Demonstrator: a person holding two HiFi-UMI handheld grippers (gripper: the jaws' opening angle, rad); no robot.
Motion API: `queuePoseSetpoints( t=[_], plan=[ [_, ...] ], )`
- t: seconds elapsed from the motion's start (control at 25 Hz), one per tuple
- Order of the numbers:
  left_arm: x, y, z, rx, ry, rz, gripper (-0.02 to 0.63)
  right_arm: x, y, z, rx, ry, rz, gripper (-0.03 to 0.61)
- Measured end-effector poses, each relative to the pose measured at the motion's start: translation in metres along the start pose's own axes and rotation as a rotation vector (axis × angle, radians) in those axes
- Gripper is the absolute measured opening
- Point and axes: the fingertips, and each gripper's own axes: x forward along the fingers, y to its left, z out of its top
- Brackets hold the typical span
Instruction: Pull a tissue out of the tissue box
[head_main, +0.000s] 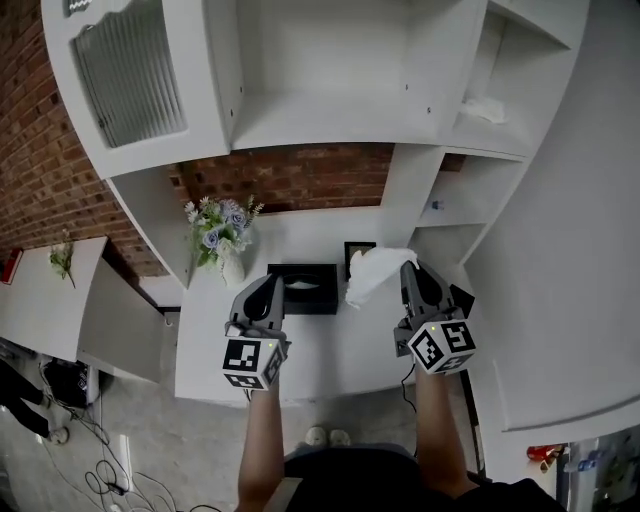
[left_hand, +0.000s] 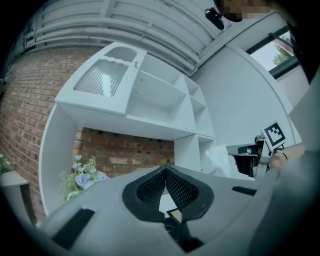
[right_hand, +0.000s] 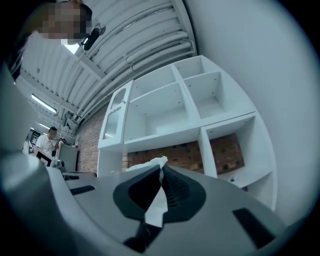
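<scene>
A black tissue box lies on the white counter below the shelves. My left gripper hovers at the box's left end; in the left gripper view its jaws meet at the tip with nothing between them. My right gripper is raised to the right of the box and is shut on a white tissue, which hangs free of the box. In the right gripper view the tissue runs between the pads and pokes out past the tip. The left gripper view shows the tissue at its right.
A vase of pale flowers stands left of the box, and a small dark picture frame behind it. White shelving and a brick wall rise behind the counter. A crumpled white item lies on a shelf. A person stands far off.
</scene>
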Motion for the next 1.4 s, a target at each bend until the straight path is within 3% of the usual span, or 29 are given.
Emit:
queuePoseSetpoints(
  t=[0.2, 0.52, 1.4],
  plan=[
    [0.008, -0.01, -0.001, 0.008, 0.001, -0.015, 0.009, -0.023, -0.023, -0.025, 0.001, 0.041, -0.076, 0.003],
    [0.015, -0.017, -0.009, 0.003, 0.028, -0.019, 0.009, -0.028, -0.029, -0.035, -0.016, 0.076, -0.102, 0.003],
    [0.012, -0.023, -0.02, -0.006, 0.056, -0.029, 0.009, -0.022, -0.02, -0.04, -0.034, 0.116, -0.066, 0.003]
  ],
)
